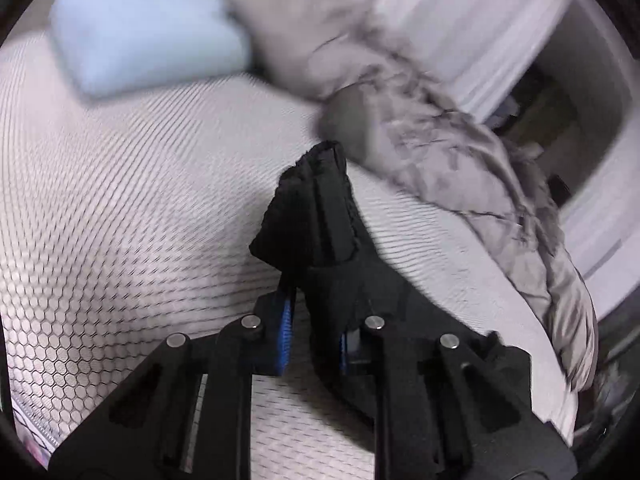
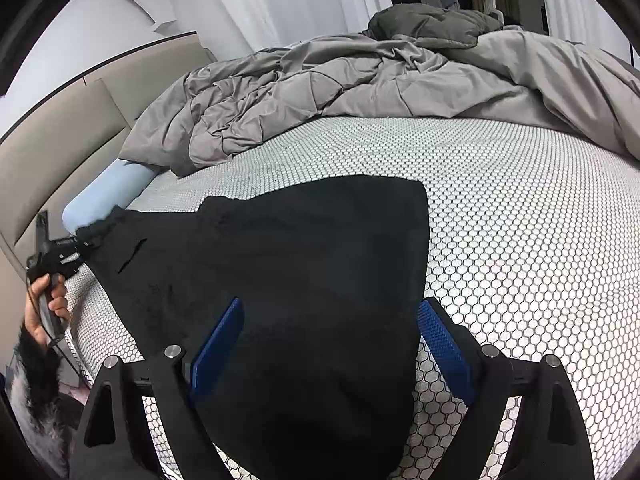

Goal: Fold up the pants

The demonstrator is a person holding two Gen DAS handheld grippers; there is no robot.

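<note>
Left gripper [image 1: 316, 208] clamped on a bunched corner of the black pants [image 2: 288, 280], centre of the left wrist frame; right gripper [image 2: 332, 336] stands apart, its blue pads either side of the cloth spread on the honeycomb-patterned mattress [image 2: 520, 208]. Grey duvet [image 2: 360, 88] heaped along the upper frame, pale blue pillow [image 1: 148, 36] upper left

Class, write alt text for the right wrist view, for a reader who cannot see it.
Black pants lie spread on a honeycomb-patterned mattress, with the open right gripper over their near end. At far left, a hand holds the left gripper, which pinches a corner of the pants. A rumpled grey duvet lies behind.
</note>
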